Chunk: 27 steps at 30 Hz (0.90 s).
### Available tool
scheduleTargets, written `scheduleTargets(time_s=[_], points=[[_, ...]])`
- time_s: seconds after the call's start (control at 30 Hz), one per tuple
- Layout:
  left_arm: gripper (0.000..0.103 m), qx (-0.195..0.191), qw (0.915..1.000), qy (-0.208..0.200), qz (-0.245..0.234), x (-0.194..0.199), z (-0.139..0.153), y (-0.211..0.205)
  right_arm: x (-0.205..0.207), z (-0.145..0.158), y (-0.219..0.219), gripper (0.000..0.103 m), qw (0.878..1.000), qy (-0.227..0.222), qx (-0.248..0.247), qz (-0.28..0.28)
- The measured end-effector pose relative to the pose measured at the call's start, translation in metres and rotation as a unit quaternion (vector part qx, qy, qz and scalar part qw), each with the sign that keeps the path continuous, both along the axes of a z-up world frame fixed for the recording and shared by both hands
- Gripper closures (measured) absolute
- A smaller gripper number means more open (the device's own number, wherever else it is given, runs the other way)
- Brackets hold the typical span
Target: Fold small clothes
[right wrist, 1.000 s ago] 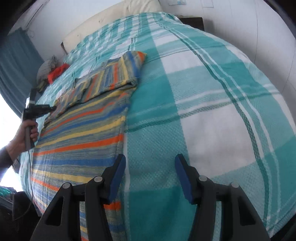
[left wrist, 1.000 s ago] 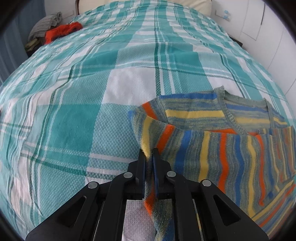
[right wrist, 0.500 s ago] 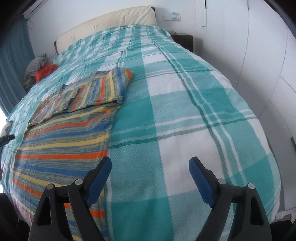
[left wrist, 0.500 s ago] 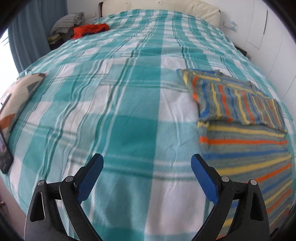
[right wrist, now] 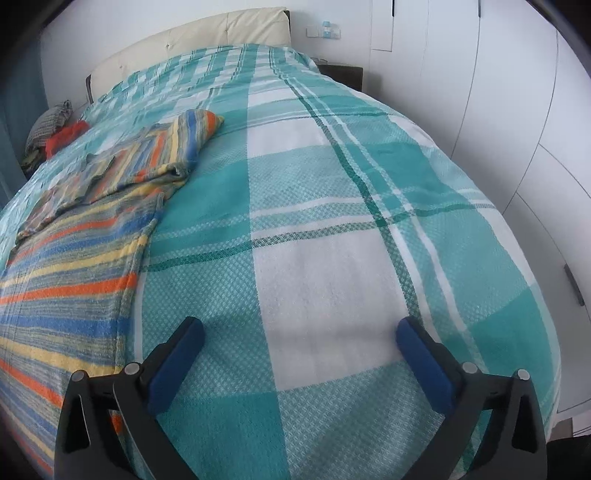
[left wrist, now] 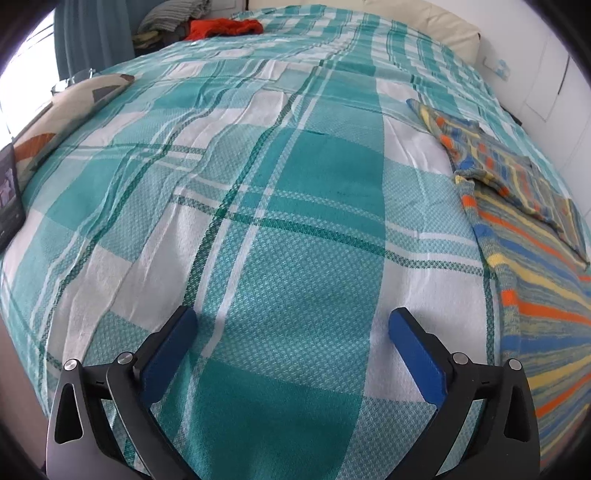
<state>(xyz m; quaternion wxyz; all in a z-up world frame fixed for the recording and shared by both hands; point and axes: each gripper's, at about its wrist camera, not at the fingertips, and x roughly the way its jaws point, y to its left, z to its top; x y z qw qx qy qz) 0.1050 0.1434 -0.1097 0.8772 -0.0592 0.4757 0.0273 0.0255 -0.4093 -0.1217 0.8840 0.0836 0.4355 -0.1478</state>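
A striped sweater (left wrist: 532, 236) in orange, blue, yellow and grey lies flat on the teal plaid bedspread (left wrist: 295, 206), its sleeves folded across the chest. It fills the right edge of the left wrist view and the left side of the right wrist view (right wrist: 74, 258). My left gripper (left wrist: 293, 325) hovers over bare bedspread to the left of the sweater, jaws still opening wide, nothing between them. My right gripper (right wrist: 299, 334) hangs over bare bedspread (right wrist: 332, 240) to the sweater's right, jaws also opening, holding nothing.
A pile of clothes with a red garment (left wrist: 221, 27) and a grey one (left wrist: 170, 16) sits at the head of the bed. A patterned cushion (left wrist: 70, 107) and a dark screen (left wrist: 9, 195) lie at the bed's left edge. White cupboard doors (right wrist: 517, 110) stand along the right.
My left gripper let go of the sweater's sleeve, opened wide and swung left off the garment. My right gripper opened wider beside the sweater's right edge.
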Motion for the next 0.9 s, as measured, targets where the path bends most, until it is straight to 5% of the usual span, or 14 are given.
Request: scheduleTargets(time_s=[0.9], points=[[0.001,0.030,0.9995,0.002,-0.006,-0.0012,-0.0048,-0.0059,0.0025,-0.0039,0.0073,0.000,1.000,0.000,-0.021,0.005]])
